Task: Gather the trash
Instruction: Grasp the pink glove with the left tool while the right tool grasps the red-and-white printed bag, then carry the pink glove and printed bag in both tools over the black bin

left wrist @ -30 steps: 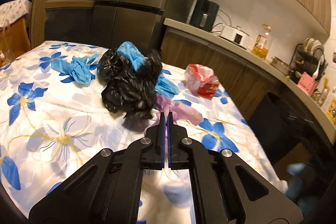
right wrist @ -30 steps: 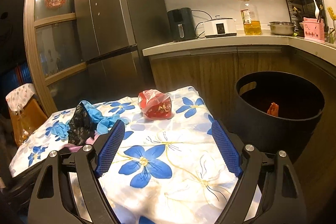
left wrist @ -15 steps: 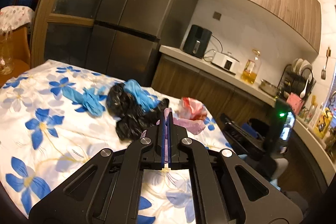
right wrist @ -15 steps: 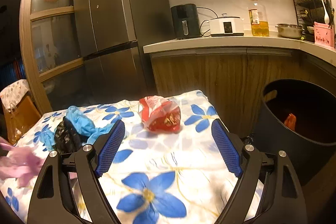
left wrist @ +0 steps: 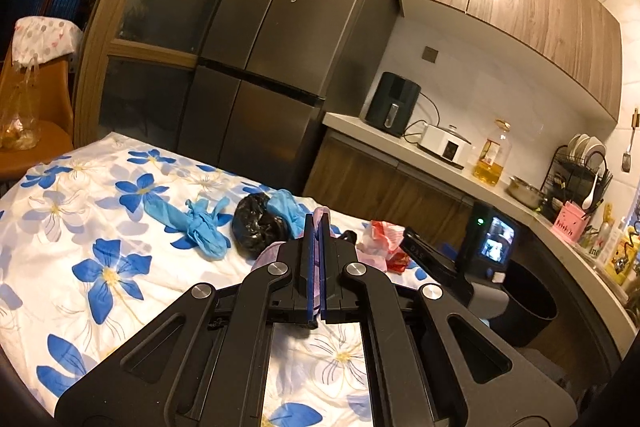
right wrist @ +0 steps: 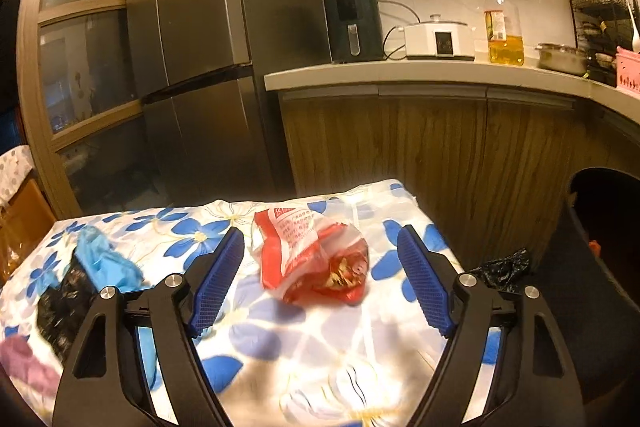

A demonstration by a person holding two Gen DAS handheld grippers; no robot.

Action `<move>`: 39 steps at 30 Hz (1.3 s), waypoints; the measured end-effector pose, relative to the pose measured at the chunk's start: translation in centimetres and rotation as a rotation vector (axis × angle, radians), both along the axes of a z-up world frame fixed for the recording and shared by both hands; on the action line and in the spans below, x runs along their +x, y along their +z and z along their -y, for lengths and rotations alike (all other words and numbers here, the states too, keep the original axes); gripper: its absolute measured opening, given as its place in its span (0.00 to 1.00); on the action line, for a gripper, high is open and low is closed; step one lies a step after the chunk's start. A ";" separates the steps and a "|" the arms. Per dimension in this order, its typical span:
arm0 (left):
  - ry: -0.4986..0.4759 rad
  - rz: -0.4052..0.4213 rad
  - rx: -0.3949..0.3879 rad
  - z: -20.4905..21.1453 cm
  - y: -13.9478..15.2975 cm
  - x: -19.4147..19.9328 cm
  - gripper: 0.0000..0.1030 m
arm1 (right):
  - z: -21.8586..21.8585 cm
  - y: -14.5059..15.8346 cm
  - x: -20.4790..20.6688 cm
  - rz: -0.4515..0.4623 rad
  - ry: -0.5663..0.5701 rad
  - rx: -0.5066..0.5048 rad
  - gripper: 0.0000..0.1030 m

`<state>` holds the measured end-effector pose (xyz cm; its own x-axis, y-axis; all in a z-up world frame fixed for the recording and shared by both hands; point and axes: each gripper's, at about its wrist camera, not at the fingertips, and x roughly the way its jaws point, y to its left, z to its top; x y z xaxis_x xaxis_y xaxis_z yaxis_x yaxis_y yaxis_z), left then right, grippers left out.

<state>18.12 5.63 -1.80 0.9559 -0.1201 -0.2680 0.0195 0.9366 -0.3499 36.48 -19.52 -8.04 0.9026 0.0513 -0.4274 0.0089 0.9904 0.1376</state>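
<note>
Left gripper [left wrist: 318, 227]: jaws clamped on a pink glove [left wrist: 320, 217] that pokes out above and beside the pads, held above the desk [left wrist: 80, 219]
Right gripper [right wrist: 320, 263]: jaws wide and closing, one on each side of the red bag [right wrist: 316, 259], pads not touching it
Red bag: crumpled red and white wrapper lying on the desk near its far edge, between the right gripper's jaws in the right wrist view
Black bag [left wrist: 256, 225]: crumpled on the desk, just left of the left gripper's tips, touching a blue glove [left wrist: 286, 209] behind it
Second blue glove [left wrist: 196, 225]: flat on the cloth, left of the black bag and apart from it
Bin [right wrist: 600, 247]: dark, round, on the floor to the right of the desk, a red scrap inside
Floor scrap [right wrist: 502, 269]: black plastic between desk and bin
Desk: covered with a white cloth with blue flowers
</note>
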 end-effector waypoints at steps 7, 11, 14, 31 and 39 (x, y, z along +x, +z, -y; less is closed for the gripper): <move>-0.006 -0.010 -0.007 -0.3 -0.2 1.2 0.00 | 0.6 -1.8 3.3 -0.104 -0.021 0.029 0.58; -0.010 -0.007 -0.011 -0.2 -0.1 1.6 0.00 | 0.8 -2.4 3.5 -0.124 -0.021 0.046 0.47; -0.018 -0.008 -0.015 -0.1 0.0 1.8 0.00 | 0.6 -2.7 3.7 -0.138 -0.010 0.043 0.30; -0.011 0.024 0.000 0.3 1.2 0.6 0.00 | 0.9 0.7 -1.8 -0.026 0.056 0.053 0.04; -0.017 0.027 0.010 1.4 1.7 -0.3 0.00 | 2.6 3.5 -8.7 0.056 0.088 0.068 0.04</move>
